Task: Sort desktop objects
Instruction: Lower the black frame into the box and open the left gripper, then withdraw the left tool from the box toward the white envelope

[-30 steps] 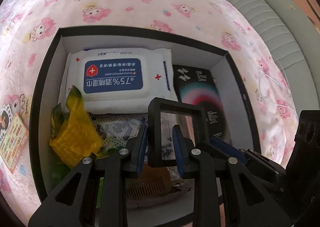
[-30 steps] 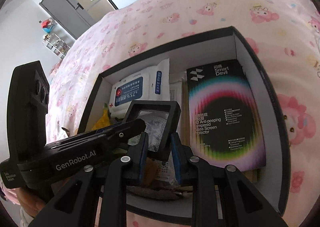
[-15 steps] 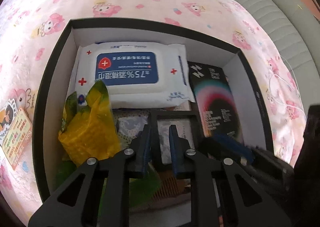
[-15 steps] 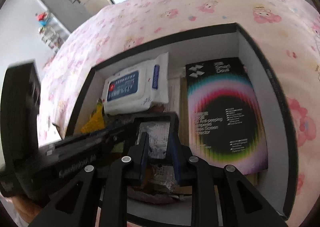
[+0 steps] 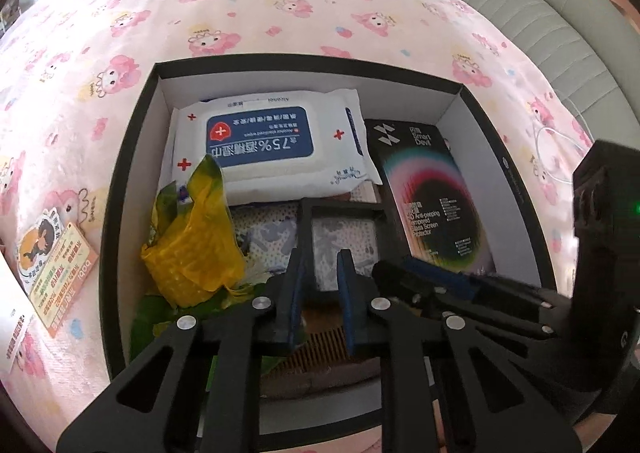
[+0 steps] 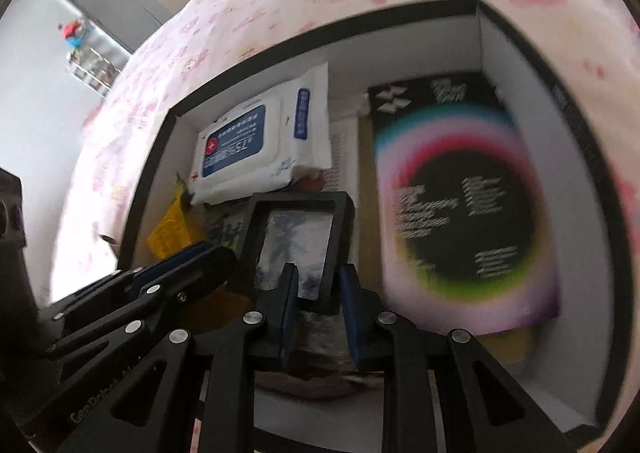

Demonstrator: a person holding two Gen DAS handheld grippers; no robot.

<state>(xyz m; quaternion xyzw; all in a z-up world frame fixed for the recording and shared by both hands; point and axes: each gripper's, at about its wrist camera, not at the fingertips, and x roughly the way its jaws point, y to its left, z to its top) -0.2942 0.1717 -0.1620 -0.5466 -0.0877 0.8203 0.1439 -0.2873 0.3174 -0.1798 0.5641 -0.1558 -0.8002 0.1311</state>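
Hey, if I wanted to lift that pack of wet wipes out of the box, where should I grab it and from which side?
Probably the flat seal fin on the wipes pack's right end, next to the black screen protector box. Come from above. The pack lies flat, label up, against the box back wall, and the yellow bag overlaps its near left corner, so the thin right fin is the clearest pinch for a claw.

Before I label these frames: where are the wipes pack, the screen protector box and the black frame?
wipes pack [image 5: 260, 133], left wrist view, blue label.
screen protector box [image 5: 432, 209], left wrist view, front face.
black frame [image 6: 342, 237], right wrist view, right edge.
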